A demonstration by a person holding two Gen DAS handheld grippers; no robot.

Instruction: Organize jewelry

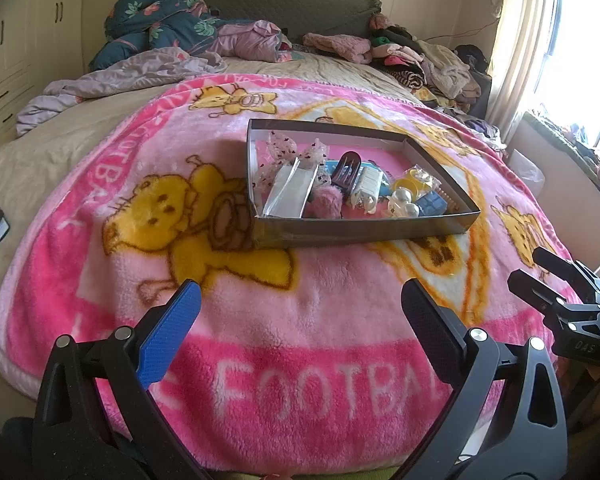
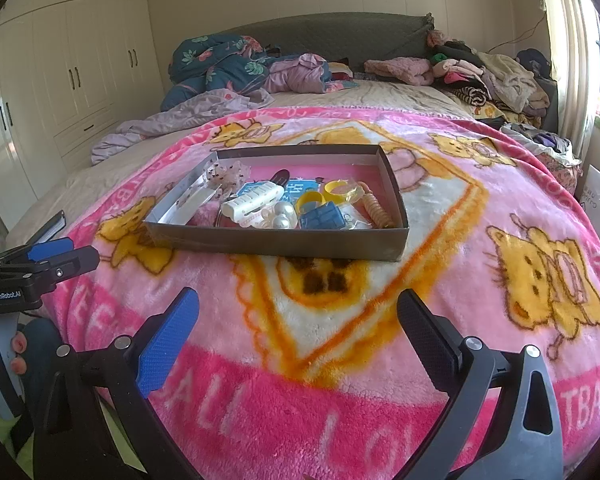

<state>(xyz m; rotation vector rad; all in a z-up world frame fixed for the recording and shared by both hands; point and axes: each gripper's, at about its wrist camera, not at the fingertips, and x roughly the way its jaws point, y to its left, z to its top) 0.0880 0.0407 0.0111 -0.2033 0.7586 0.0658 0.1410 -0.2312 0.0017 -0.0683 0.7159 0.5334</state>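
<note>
A shallow grey cardboard box (image 1: 380, 230) sits on a pink cartoon blanket (image 1: 300, 320) on a bed. It holds several jewelry and hair items: a pink pompom (image 1: 322, 204), a dark hair clip (image 1: 346, 172), pearl beads (image 1: 404, 202), a blue block (image 1: 432, 204). In the right wrist view the box (image 2: 276, 246) shows yellow rings (image 2: 336, 190), a coiled band (image 2: 376, 210) and a white clip (image 2: 252, 200). My left gripper (image 1: 300, 312) is open and empty, short of the box. My right gripper (image 2: 298, 316) is open and empty, also short of it.
Piles of clothes (image 1: 420, 56) and crumpled bedding (image 1: 160, 24) lie at the bed's far end. White wardrobes (image 2: 72, 60) stand at left, a bright window (image 1: 572, 40) at right. The other gripper shows at each view's edge (image 1: 560, 292) (image 2: 40, 264).
</note>
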